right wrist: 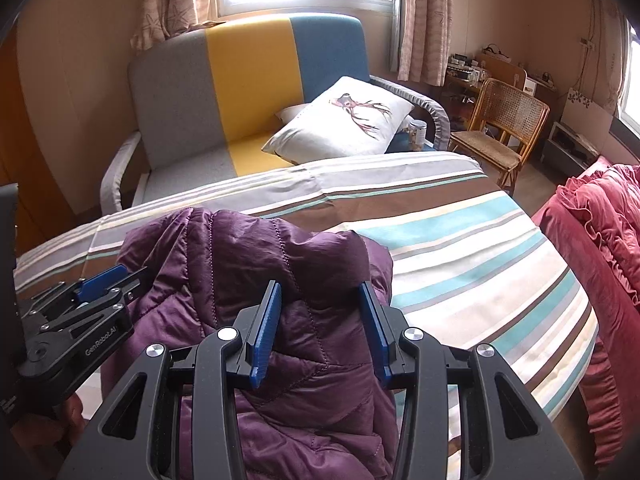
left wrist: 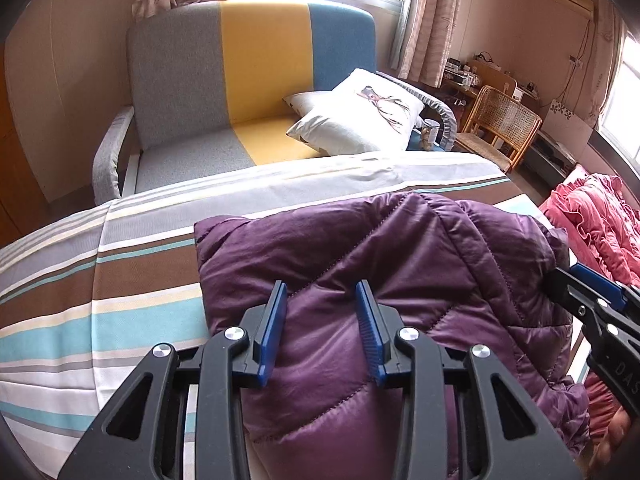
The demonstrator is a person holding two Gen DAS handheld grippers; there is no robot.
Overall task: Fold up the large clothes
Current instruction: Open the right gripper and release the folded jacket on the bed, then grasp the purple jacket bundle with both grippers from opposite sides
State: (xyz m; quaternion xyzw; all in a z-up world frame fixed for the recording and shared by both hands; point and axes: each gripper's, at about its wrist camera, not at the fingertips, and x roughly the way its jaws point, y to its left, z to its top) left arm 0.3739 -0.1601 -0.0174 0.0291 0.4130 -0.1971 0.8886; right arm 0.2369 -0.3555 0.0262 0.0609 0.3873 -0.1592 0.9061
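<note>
The purple quilted jacket [left wrist: 380,280] lies bundled on the striped bed cover [left wrist: 120,280], at lower centre of the left wrist frame and lower left of the right wrist frame. The left gripper [left wrist: 321,332] has its fingers [left wrist: 272,332] partly spread with a fold of jacket between them; the padding bulges into the gap and touches the blue pads, so it appears pinched, though firm clamping cannot be confirmed. The right gripper [right wrist: 325,330] likewise straddles a raised ridge of fabric, fingers [right wrist: 264,332] partly spread and pressed against it on both sides. Judged handling: the garment is light, soft and bulky, with a smooth, slippery shell; padding compresses and springs back, so folds will tend to reopen. Take hold at stitched seams or hem edges, where the layers are thinner and less likely to slide out. Containers: a small clear jar [right wrist: 417,133] stands on the sofa [right wrist: 180,100] beside the pillow [right wrist: 344,124], centre right; it holds pale contents that cannot be identified.
</note>
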